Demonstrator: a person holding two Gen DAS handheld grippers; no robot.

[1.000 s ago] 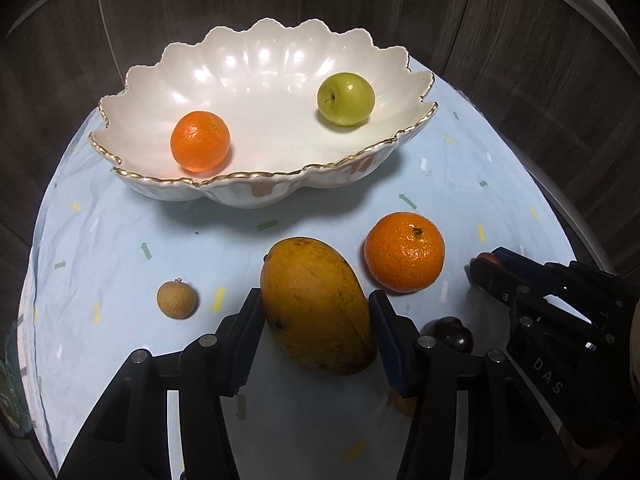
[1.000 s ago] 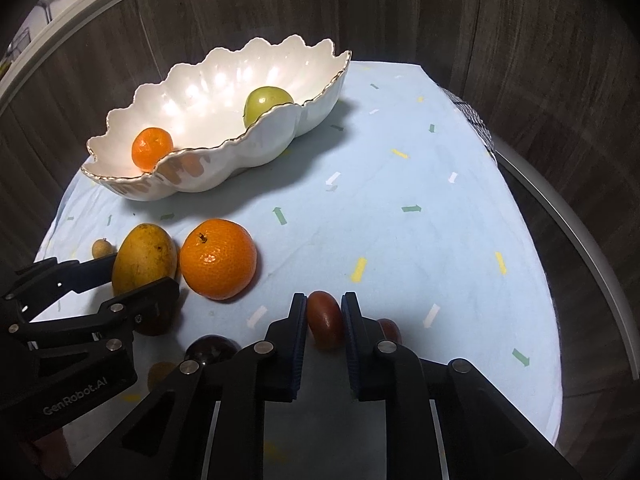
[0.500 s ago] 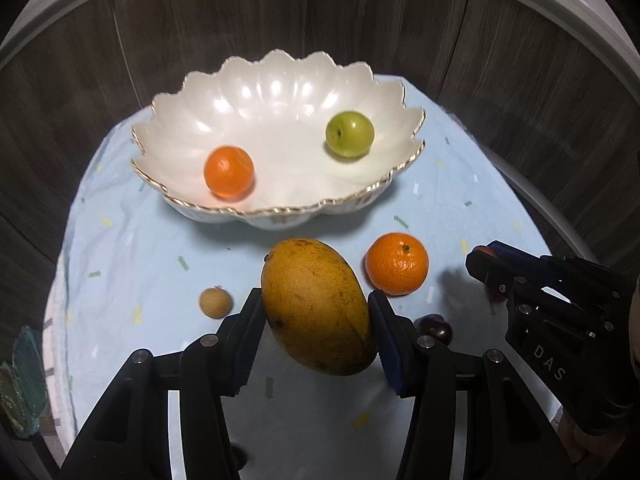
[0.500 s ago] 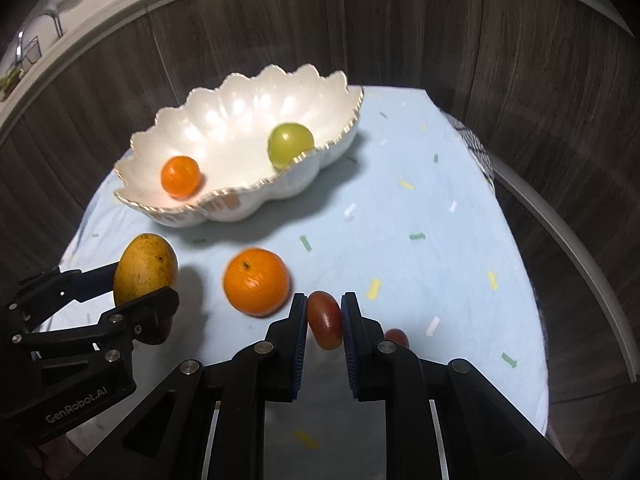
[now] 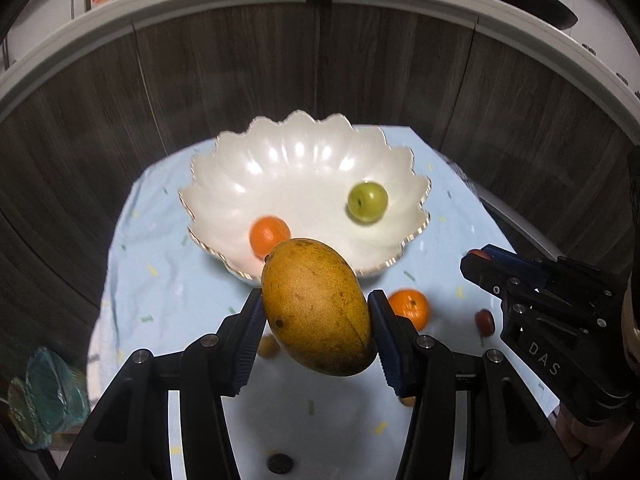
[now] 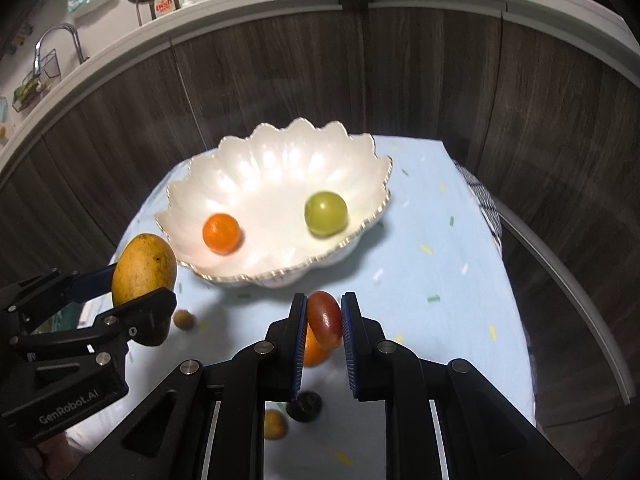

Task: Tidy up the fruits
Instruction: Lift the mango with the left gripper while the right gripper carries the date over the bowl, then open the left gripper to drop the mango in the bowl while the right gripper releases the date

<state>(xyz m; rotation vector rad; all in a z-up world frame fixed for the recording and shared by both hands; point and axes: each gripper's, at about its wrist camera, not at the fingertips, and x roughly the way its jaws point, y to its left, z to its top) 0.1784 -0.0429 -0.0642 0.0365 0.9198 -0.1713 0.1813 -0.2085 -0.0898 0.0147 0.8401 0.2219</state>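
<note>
My left gripper (image 5: pixel 316 320) is shut on a yellow mango (image 5: pixel 318 306) and holds it in the air in front of the white scalloped bowl (image 5: pixel 224 184). My right gripper (image 6: pixel 324 320) is shut on a small red tomato (image 6: pixel 325 319), also lifted before the bowl (image 6: pixel 192 184). The bowl holds a small orange (image 6: pixel 221 233) and a green fruit (image 6: pixel 325 213). The mango (image 6: pixel 144 268) and left gripper also show at the left of the right wrist view. The right gripper (image 5: pixel 480 258) shows at the right of the left wrist view.
On the light blue cloth (image 5: pixel 152 280) lie an orange (image 5: pixel 410 306), a red tomato (image 5: pixel 485 321), small brown fruits (image 6: pixel 184 319) and a dark fruit (image 6: pixel 306 404). Dark wood panels (image 6: pixel 280 80) curve behind the table. A green glass dish (image 5: pixel 44 396) sits at the left.
Both grippers have risen with their fruits, and the table and bowl now look farther below. The mango and tomato stay clamped.
</note>
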